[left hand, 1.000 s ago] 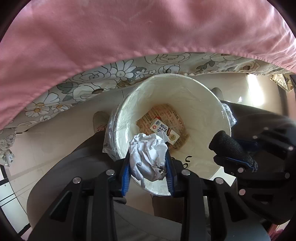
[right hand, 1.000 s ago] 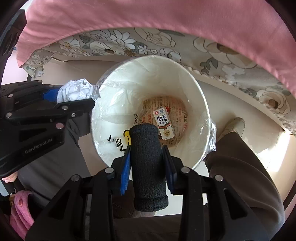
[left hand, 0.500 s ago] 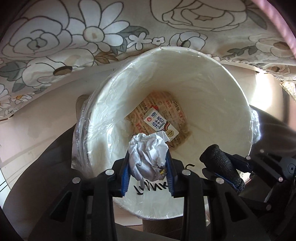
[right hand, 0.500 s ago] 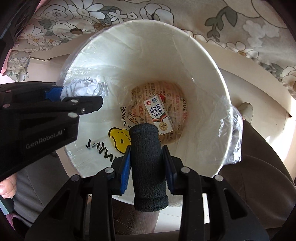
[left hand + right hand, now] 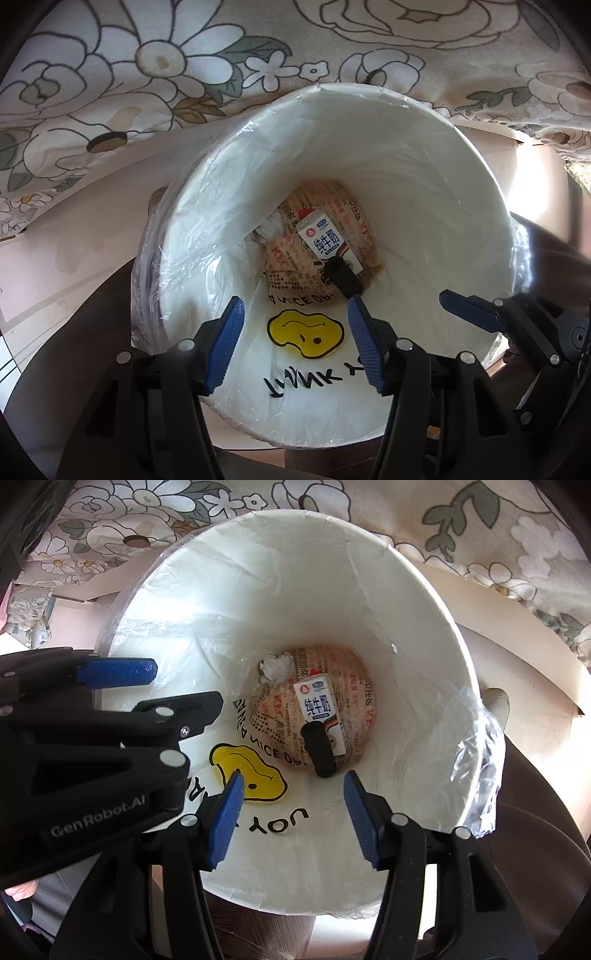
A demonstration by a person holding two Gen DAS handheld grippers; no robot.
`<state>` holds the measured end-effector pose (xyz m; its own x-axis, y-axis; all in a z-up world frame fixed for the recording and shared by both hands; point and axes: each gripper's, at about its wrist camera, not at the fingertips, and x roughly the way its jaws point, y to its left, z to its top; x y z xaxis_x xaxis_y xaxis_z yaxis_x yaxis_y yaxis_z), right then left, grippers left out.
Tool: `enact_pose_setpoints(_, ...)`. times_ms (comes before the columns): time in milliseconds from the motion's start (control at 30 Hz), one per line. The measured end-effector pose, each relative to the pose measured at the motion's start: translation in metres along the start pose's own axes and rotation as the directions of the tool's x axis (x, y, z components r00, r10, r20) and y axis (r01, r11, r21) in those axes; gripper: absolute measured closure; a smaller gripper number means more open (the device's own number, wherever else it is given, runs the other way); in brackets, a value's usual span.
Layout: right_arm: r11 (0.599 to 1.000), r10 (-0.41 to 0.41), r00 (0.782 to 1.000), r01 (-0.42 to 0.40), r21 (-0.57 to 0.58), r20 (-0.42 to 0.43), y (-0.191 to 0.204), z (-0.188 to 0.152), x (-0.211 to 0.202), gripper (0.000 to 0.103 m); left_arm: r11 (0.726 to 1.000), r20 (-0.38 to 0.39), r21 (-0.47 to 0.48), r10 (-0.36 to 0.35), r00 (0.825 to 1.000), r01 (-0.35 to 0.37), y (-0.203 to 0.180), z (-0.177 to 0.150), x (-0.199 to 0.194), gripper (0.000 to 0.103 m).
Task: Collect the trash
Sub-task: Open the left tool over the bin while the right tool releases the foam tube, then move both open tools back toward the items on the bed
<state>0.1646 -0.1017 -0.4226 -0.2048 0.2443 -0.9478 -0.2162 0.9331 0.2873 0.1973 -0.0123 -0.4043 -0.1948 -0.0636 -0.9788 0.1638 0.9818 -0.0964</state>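
Now we saw both tongs over the white bin [image 5: 406,155]. The left tongs [image 5: 295,343] and the right tongs [image 5: 291,812] had just been opening, with nothing between their blue pads. The paper ball [image 5: 275,666] and the black foam roll [image 5: 319,751] lay at the bottom, the roll on the milk box [image 5: 317,703].

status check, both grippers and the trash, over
Left gripper and right gripper open, jaws just opened, nothing between. Paper ball and black foam tube lie in bin. Nothing in the way.
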Motion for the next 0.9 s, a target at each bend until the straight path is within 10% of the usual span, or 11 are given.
enact_pose_setpoints(900,0.999,-0.034,0.994,0.035,-0.011,0.107,0.007,-0.023,-0.056,0.046,0.998,0.116,0.037,0.051,0.992,-0.055,-0.006,-0.032,-0.064,0.042)
